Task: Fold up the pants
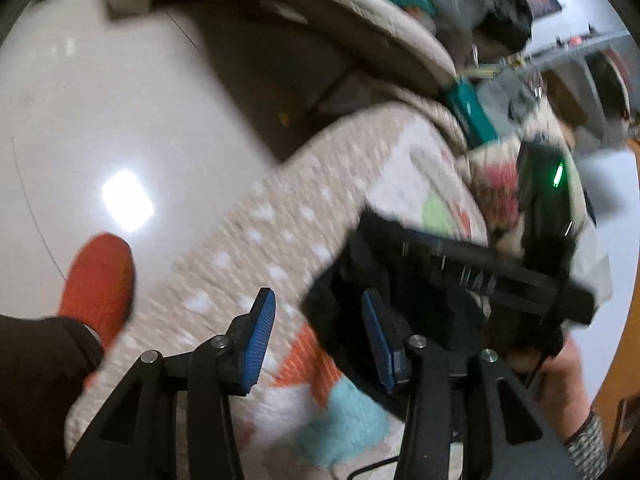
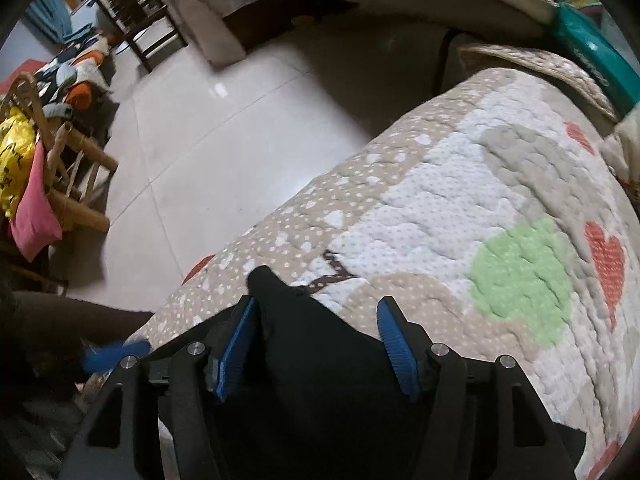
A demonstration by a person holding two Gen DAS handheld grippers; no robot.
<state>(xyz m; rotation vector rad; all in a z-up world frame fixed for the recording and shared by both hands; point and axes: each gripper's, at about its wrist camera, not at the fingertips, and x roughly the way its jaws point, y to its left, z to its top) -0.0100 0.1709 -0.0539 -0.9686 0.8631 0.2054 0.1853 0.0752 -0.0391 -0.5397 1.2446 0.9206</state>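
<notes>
**Fold in progress, not finished**

Black pants [image 2: 320, 368] lie bunched on the quilt [image 2: 460, 184]. Left gripper [image 1: 318, 340] spread, empty. Right gripper [image 2: 320, 340] spread astride the cloth, not pinching. Flattening and final folds appear outstanding.

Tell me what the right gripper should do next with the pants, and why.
Probably close the right gripper on the pants. Its blue pads stand apart on either side of the black cloth lying on the quilt, not pressing it, so nothing is held yet. The left gripper is open over the quilt too.
</notes>
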